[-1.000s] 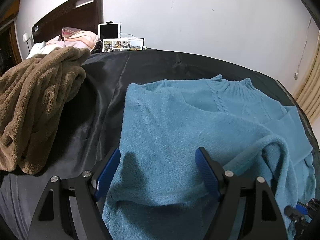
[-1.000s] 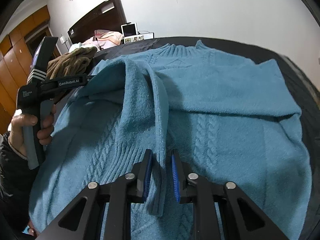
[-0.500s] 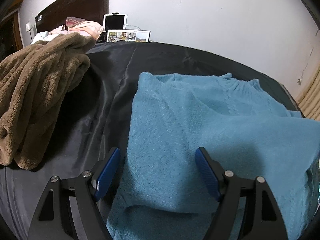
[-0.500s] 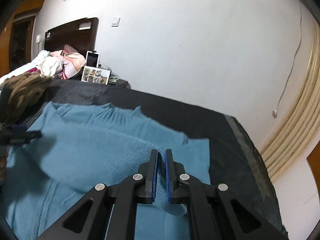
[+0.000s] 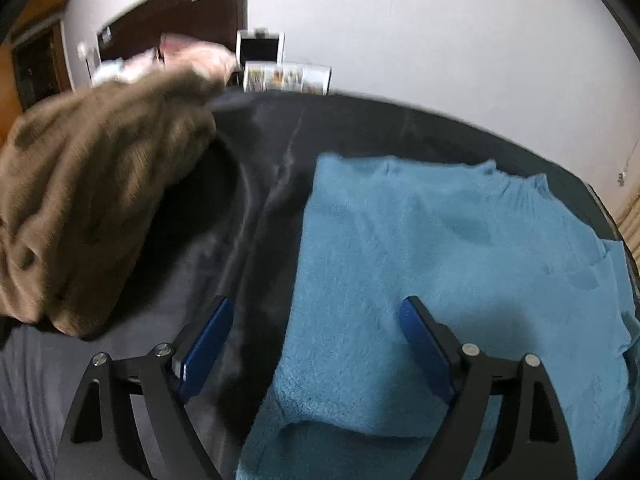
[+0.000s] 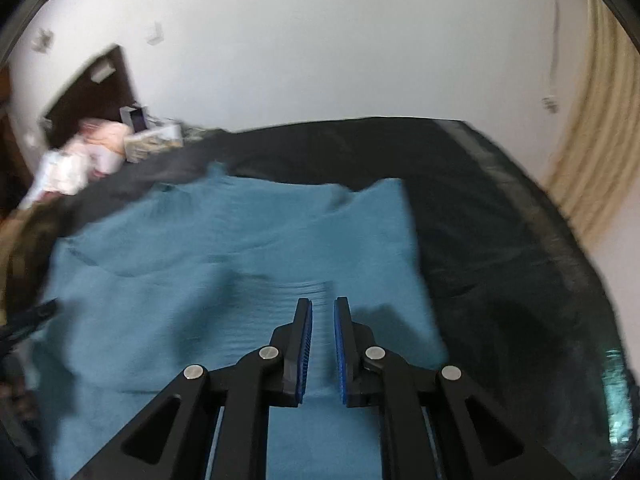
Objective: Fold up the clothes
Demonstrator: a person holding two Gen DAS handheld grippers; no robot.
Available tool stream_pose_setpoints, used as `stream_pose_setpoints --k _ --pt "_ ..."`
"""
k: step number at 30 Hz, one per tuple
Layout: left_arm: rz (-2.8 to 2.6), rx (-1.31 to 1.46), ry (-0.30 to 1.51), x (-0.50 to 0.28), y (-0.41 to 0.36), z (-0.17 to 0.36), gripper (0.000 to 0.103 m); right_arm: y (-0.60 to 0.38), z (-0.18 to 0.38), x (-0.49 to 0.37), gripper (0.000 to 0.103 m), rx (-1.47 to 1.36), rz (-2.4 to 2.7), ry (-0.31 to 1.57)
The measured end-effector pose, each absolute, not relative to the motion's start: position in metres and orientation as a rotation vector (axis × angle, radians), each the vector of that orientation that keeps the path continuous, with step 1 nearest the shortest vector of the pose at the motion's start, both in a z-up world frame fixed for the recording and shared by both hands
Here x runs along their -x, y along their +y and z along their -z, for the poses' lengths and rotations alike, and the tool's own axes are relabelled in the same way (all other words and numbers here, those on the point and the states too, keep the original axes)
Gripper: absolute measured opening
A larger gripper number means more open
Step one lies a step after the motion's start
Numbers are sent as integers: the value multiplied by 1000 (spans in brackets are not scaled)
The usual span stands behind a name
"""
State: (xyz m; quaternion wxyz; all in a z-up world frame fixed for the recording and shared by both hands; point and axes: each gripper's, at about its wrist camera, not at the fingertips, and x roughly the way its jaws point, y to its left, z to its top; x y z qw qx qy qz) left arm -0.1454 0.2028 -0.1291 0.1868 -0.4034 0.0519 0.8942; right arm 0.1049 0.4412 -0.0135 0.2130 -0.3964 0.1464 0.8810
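Note:
A teal knit sweater lies spread on a black sheet, with one side folded across its body. My left gripper hovers over the sweater's left edge. Its jaws stand wide and are opening, and nothing is pinched between its blue pads. In the right wrist view the sweater lies flat below my right gripper. Those jaws are opening with a narrow gap between them, and no cloth sits in it.
A brown fleece blanket is heaped at the left of the bed. A tablet, photo cards and a dark headboard stand at the far end. Bare black sheet runs right of the sweater, with a cream curtain beyond.
My right gripper swept the sleeve it held across to the right, then parted its jaws and let go. The sleeve now lies flat. The left jaws widened a little.

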Motion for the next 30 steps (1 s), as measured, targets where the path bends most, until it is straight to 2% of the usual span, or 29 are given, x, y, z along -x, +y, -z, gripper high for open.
stream_pose_setpoints --k 1,2,3,4,6,11,15,23,30 --pt "-2514 1092 150 141 205 125 88 434 15 -102 25 1122 -2484 415" --pt "-2500 1076 158 138 207 123 88 430 18 -100 44 1138 -2509 418" --pt "-2482 1068 168 136 209 123 88 425 22 -98 74 1147 -2524 406" --pt "-2476 1086 187 137 211 126 88 419 26 -95 82 1154 -2538 389" --pt "-2472 1139 232 140 216 134 88 416 38 -86 84 1173 -2516 330" --pt "-2470 1257 149 158 199 145 91 430 60 -79 84 1207 -2437 299" --pt "-2481 1298 123 164 192 151 97 441 67 -74 96 1195 -2425 301" --pt "-2486 1289 120 159 190 152 97 435 66 -77 96 1183 -2419 295" --pt "-2501 1234 170 144 195 139 97 391 32 -128 96 1141 -2501 246"
